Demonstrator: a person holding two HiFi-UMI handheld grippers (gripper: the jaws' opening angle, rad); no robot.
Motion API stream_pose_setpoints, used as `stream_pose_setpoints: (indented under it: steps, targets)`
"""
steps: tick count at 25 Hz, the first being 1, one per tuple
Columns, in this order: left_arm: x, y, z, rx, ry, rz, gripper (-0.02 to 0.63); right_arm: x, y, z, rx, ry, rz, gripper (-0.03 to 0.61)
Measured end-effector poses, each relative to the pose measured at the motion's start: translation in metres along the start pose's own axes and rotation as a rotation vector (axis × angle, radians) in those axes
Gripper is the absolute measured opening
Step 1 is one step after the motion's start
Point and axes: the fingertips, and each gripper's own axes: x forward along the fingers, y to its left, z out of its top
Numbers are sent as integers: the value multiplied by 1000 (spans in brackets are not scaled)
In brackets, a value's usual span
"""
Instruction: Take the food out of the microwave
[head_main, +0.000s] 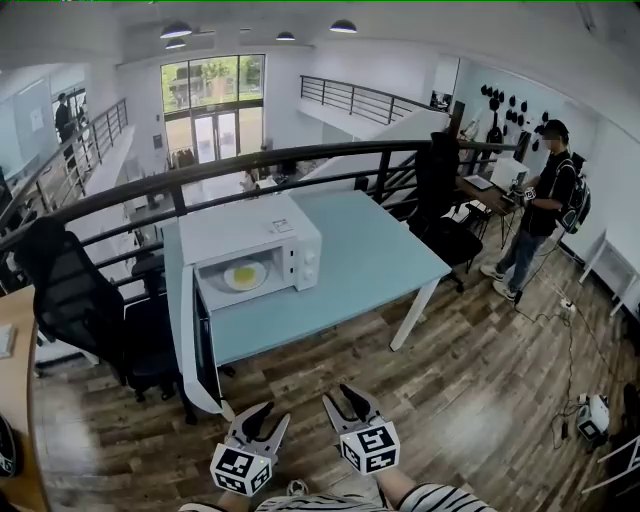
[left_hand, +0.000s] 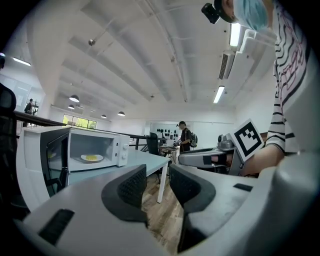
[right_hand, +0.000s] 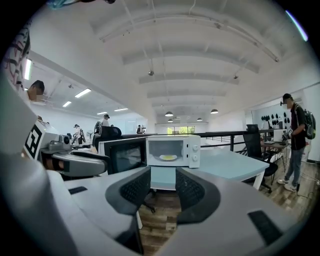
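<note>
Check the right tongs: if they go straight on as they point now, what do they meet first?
Nothing close; the right tongs are open and empty. Past open air, probably the near edge of the table, just below the open microwave. Depth is hard to judge.

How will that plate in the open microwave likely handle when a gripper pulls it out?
The plate looks shallow and rigid, so it probably slides easily on the microwave floor. Its thin rim offers little grip, so it may tilt. The yellow food lies flat and loose, and could slip if tilted.
</note>
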Motion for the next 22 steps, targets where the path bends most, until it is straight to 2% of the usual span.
stream_pose_setpoints:
  steps: [9,22]
  targets:
    - [32,46,-7,-30,37,86,120,62,-22,6,9,13,70,147]
    - [118,85,9,-81,-3,372,120,149,-98,21,-43,36,313,147]
